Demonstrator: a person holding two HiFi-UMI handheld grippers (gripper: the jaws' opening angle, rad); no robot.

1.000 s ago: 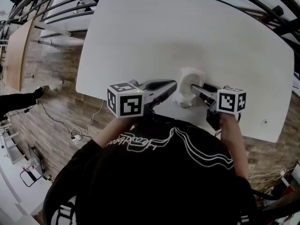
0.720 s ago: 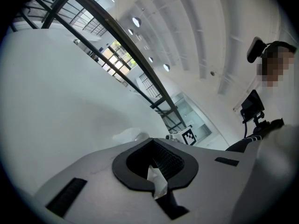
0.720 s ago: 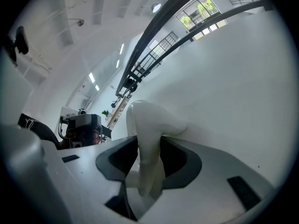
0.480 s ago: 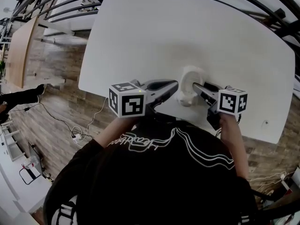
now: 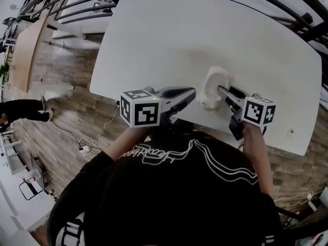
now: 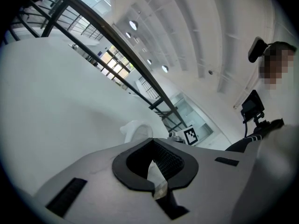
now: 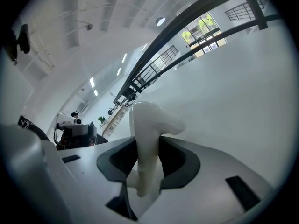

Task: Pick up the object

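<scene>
Right gripper (image 7: pixel 148 166): jaws have just been closing and both dark pads now press the sides of the white object (image 7: pixel 150 120), a smooth curved piece that stands between them with its rounded top above the jaws. Left gripper (image 6: pixel 156 166): jaw tips together, nothing between them, held just left of the object and not touching it. Head view: object (image 5: pixel 214 82) sits near the near edge of the white table (image 5: pixel 205 29), between the two grippers, right gripper (image 5: pixel 222 93) at its right side
</scene>
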